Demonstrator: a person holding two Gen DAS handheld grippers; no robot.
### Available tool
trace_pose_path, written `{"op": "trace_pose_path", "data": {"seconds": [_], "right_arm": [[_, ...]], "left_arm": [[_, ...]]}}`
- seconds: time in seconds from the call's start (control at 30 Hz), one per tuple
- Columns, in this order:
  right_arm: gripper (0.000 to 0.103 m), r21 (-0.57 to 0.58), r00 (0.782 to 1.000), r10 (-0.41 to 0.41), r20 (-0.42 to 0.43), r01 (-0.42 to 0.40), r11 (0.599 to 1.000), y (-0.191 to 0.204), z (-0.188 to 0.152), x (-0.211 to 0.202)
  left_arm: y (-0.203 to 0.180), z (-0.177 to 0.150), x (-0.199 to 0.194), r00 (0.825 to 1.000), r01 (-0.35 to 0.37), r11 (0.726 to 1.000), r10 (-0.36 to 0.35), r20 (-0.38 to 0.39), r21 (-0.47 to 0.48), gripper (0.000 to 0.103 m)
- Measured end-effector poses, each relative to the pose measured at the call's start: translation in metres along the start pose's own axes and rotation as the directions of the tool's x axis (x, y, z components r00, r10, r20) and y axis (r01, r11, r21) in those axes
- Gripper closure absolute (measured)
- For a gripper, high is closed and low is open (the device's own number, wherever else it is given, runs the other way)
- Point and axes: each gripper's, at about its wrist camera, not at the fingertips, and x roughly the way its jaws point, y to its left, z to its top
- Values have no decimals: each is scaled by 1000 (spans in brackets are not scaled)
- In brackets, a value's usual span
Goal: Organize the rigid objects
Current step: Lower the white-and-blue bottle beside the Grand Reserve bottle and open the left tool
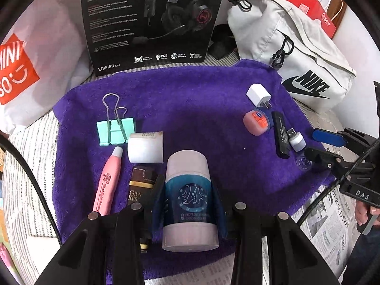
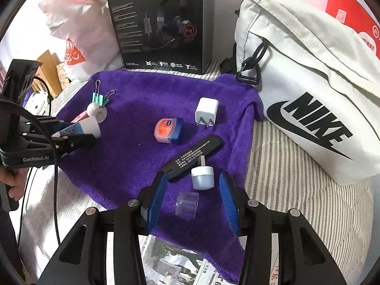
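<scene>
Two hand-held grippers are at work over a purple towel (image 1: 190,99) spread on a striped bed cover. Your left hand-held gripper (image 1: 190,204) is pinching a white cylindrical bottle (image 1: 187,199) with a blue label, its blue pads pressed to the bottle's sides around the label. It hangs low over the towel's near-left part, beside a pink tube (image 1: 108,178), a dark brown box (image 1: 140,185), a white roll (image 1: 146,147) and a mint binder clip (image 1: 115,130). The bottle looks rigid, smooth and light; a grip across the labelled middle seems safest, since the bare plastic ends may slip.

Your right hand-held gripper (image 2: 193,199) stands spread, pressing on nothing. A small clear cap (image 2: 187,204) lies on the towel between its blue pads, untouched, with a white USB plug (image 2: 201,175) and a black stick (image 2: 194,156) just beyond. The cap appears tiny, hard and slick, likely to roll or pop out, so take it squarely across its round wall.

Further back lie a small pink jar (image 2: 168,129) and a white charger (image 2: 206,114).
</scene>
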Motion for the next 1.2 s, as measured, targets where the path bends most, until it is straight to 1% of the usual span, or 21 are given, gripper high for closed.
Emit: {"op": "trace_pose_path", "data": {"seconds": [0.2, 0.37, 0.43, 0.53, 0.77, 0.93, 0.97, 1.03, 1.07, 1.13, 1.2], "right_arm": [[57, -31, 1000, -6, -19, 5, 999, 6, 2, 6], [57, -31, 999, 0, -44, -2, 1000, 7, 6, 13], [57, -37, 999, 0, -51, -1, 999, 7, 7, 15], [57, -47, 998, -4, -62, 2, 999, 9, 7, 19], [57, -37, 998, -6, -70, 3, 999, 8, 5, 21], [57, -35, 997, -4, -76, 1, 999, 6, 4, 22], [57, -34, 997, -3, -76, 0, 999, 6, 3, 22], [57, -26, 997, 1, -77, -3, 1000, 4, 3, 22], [57, -24, 997, 5, -75, -6, 1000, 4, 2, 21], [56, -22, 997, 3, -75, -5, 1000, 4, 2, 20], [54, -19, 997, 0, -71, -1, 1000, 4, 1, 18]], "left_arm": [[-1, 3, 2, 1000, -10, 999, 10, -8, 30, 68], [-1, 5, 4, 1000, -26, 998, 27, -10, 51, 68], [-2, 6, 9, 998, -53, 996, 55, -24, 67, 68], [-2, 5, 12, 997, -65, 995, 67, -24, 79, 68], [1, 6, 11, 997, -64, 994, 67, -24, 85, 68], [-4, 6, 13, 995, -88, 990, 93, -37, 108, 68], [-6, 6, 14, 995, -89, 990, 94, -39, 107, 67], [-8, 6, 14, 995, -84, 990, 89, -50, 109, 61], [-9, 5, 14, 994, -85, 990, 92, -54, 112, 60], [-11, 3, 13, 993, -93, 988, 102, -64, 121, 55], [-13, 1, 12, 991, -108, 986, 117, -67, 127, 52]]}}
